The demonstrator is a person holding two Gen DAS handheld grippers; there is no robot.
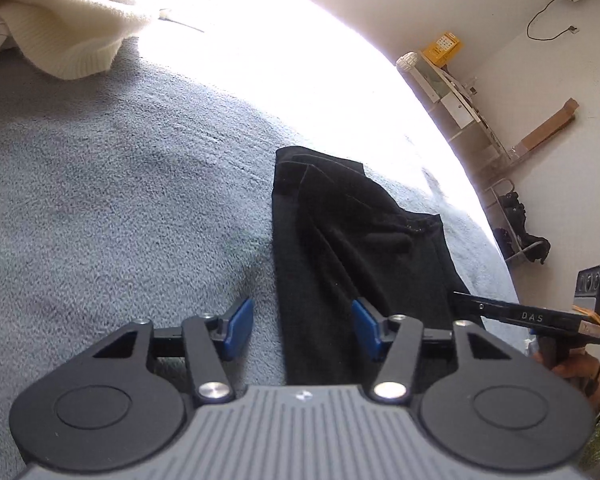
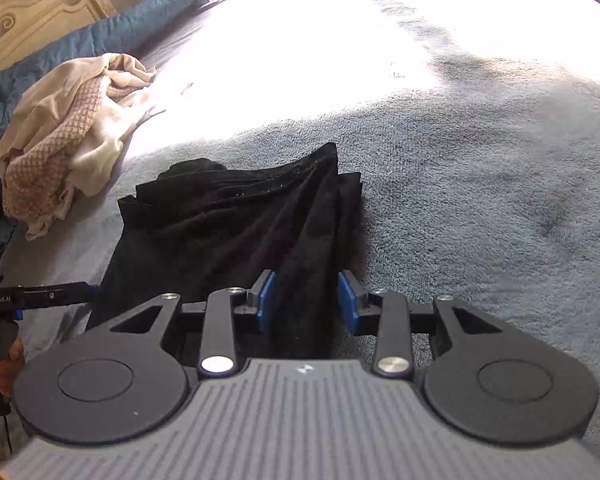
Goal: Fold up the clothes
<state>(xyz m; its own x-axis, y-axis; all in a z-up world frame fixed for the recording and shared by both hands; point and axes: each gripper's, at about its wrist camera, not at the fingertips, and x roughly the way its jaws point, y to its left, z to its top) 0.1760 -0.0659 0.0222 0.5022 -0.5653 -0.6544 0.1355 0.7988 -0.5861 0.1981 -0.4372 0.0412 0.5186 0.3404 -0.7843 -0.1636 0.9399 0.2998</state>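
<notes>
"DAS" on right gripper (image 1: 540, 316), "GenRobot.AI" on left gripper (image 2: 4, 299)

left wrist view: sits behind the left gripper (image 1: 302, 330), tilted down, close over the grey blanket (image 1: 100, 184) | right wrist view: behind the right gripper (image 2: 306, 300), tilted down, equally close | shared: black garment (image 1: 340, 240), blanket, each other's gripper at frame edge
</notes>
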